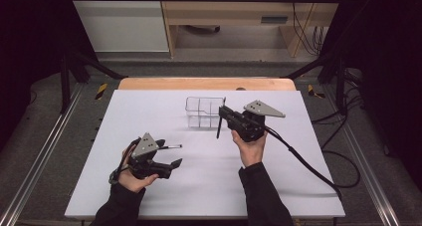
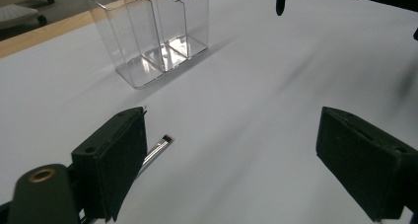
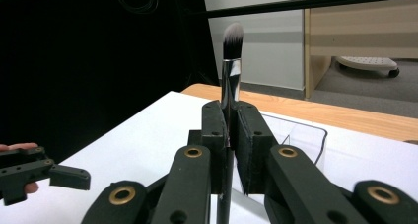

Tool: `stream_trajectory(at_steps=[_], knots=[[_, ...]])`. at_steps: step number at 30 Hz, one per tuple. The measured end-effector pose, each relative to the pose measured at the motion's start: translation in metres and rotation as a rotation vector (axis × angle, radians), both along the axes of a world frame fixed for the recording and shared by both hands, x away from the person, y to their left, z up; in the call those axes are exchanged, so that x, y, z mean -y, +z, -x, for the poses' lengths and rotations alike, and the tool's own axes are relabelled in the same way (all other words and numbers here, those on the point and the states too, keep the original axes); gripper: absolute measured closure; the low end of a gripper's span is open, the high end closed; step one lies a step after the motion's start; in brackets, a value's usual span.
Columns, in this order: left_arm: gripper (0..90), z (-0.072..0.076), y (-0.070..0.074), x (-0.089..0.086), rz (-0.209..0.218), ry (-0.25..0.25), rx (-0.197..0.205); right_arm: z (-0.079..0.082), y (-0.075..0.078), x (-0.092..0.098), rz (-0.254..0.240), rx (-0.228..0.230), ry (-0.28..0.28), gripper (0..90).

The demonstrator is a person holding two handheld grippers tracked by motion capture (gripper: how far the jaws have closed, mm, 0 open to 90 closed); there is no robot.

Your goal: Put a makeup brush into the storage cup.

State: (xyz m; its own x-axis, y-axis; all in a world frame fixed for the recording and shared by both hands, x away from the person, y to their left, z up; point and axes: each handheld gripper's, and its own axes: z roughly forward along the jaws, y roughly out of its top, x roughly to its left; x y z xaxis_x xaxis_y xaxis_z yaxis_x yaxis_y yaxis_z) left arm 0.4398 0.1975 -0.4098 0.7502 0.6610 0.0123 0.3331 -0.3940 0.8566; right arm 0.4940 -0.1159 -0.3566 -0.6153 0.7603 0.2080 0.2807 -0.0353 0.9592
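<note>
Black Jaws, Two Brushes, One Clear Organiser

Black jaws of right gripper (image 3: 230,140) pressed together on makeup brush (image 3: 230,66), clamped at the silver ferrule; bristle tuft grey-white, standing upright above the pads at 12 o'clock in the right gripper view, dark handle running down between the pads toward 6 o'clock. Seen from the high view: right gripper (image 1: 222,117) held above the white table (image 1: 149,111), brush handle hanging below the jaws, just beside the near right corner of the clear organiser (image 1: 204,111), at about 4 o'clock from it; no contact between the two discernible.

Left gripper (image 2: 231,160) with jaws wide apart, nothing pressed between the pads. Thin brush (image 2: 158,149) at the left pad's inner edge, silver ferrule and small dark tip pointing toward 1 o'clock in the left gripper view; held, touching or merely behind the pad: cannot tell. In the high view, left gripper (image 1: 176,154) at about 7 o'clock from the organiser, well apart from it, thin brush (image 1: 170,147) projecting toward 3 o'clock beside the upper jaw.

Clear organiser empty-looking, three upright compartments (image 2: 148,36), standing on the table's far half.
</note>
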Motion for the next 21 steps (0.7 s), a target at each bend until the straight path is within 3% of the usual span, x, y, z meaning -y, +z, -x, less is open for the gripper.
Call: stream_trajectory(at_steps=[21], knots=[[10.9,-0.007,0.000,-0.013,-0.020,-0.005,-0.003,-0.028,0.014,-0.013,0.008,0.024,-0.036,84.0]])
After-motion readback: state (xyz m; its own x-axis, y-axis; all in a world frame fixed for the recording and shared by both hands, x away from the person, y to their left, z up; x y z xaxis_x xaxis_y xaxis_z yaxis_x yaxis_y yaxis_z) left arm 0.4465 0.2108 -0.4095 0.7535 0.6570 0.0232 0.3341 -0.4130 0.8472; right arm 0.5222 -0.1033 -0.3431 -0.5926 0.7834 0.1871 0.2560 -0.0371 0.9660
